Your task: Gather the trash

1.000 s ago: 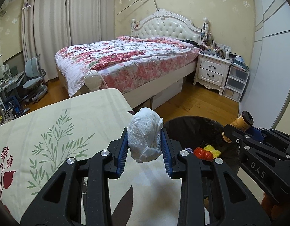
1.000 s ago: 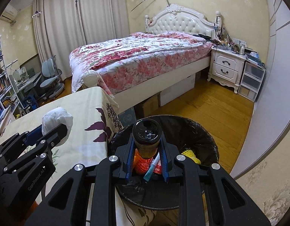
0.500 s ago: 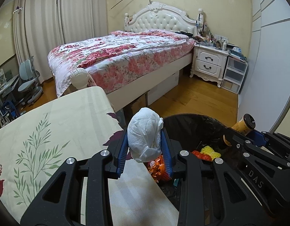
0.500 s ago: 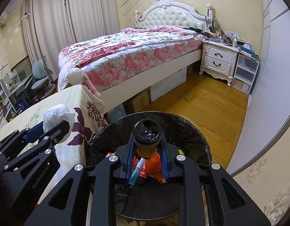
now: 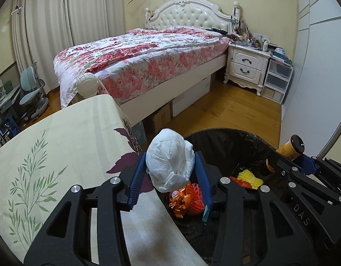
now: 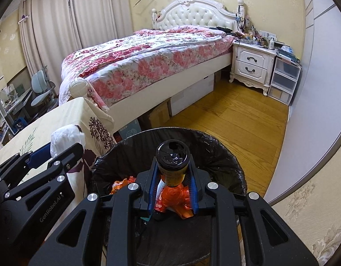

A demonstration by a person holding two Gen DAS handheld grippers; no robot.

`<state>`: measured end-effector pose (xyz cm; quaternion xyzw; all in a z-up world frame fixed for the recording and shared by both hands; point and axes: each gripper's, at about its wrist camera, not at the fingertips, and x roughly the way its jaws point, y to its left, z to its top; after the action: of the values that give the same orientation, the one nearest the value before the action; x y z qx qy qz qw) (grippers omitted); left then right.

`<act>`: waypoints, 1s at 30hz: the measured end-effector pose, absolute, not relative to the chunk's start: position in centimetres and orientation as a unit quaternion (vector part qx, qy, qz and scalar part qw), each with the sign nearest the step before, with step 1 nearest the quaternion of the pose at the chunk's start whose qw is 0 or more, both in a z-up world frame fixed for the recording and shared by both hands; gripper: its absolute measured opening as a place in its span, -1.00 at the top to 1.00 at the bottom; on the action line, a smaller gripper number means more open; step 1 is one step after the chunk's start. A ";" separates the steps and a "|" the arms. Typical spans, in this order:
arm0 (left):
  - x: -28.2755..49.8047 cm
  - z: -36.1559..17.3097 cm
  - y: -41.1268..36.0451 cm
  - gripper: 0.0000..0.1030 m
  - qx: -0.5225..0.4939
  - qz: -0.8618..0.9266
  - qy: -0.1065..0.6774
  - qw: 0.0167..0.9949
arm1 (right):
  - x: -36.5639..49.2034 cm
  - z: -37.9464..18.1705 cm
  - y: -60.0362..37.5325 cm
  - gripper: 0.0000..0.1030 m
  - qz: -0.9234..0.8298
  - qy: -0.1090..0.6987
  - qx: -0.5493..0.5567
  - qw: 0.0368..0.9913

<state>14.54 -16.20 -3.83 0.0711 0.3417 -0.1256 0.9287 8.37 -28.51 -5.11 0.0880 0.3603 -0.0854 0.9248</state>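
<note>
- Trash in both grippers: the left gripper (image 5: 170, 170) clamps a crumpled white tissue wad (image 5: 170, 159) between its blue pads, at the edge where the cream floral tablecloth (image 5: 59, 146) meets the bin rim.
- The right gripper (image 6: 173, 181) is closed on a yellow-labelled bottle with a black cap (image 6: 173, 161), held directly above the round bin lined with a black plastic bag (image 6: 219, 150).
- Orange wrappers (image 5: 188, 199) and a yellow foam piece (image 5: 250, 176) lie inside the bin.
</note>
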 end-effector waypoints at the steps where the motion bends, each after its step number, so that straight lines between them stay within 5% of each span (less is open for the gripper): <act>1: 14.6 -3.8 -16.1 -0.04 0.070 -0.124 0.342 0.929 | 8.3 -5.1 -28.6 0.51 -0.086 0.360 0.089 0.925; 7: 14.6 -3.9 -15.4 -0.35 0.065 -0.116 0.344 0.930 | 8.3 -4.8 -28.7 0.19 -0.102 0.358 0.085 0.924; 18: 13.8 -2.8 -13.6 -0.61 0.050 -0.098 0.334 0.936 | 7.0 -4.0 -28.8 -0.52 -0.136 0.344 0.069 0.926; 30: 10.5 -1.8 -10.7 -0.75 0.049 -0.087 0.325 0.940 | 4.3 -3.2 -27.4 -0.64 -0.141 0.334 0.077 0.928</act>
<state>10.50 -10.71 -1.83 0.0486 0.3251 -0.0871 0.9404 4.30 -27.41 -3.19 0.0774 0.3345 -0.1415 0.9285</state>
